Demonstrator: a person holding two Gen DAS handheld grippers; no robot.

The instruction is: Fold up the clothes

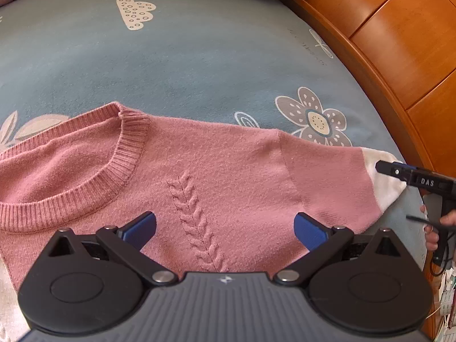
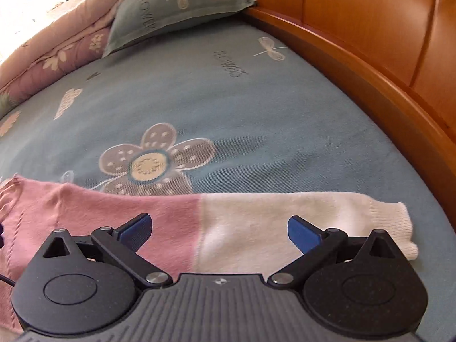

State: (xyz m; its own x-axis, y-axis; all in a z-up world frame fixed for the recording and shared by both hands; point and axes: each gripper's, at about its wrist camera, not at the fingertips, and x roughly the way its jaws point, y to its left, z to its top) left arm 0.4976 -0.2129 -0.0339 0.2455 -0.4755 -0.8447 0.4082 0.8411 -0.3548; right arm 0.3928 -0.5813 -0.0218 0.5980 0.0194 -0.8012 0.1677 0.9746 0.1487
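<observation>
On the blue flowered bedsheet, a pink knit sweater lies flat, face up, neckline at left, one sleeve stretched rightward to its white cuff near the wooden bed frame. My left tongs hover spread wide over the chest, gripping nothing. My right tongs hang equally agape above the sleeve's pink-white seam. The knit looks soft, light and floppy; I judge ribbed edges, cuff or collar, the surest pinch.
</observation>
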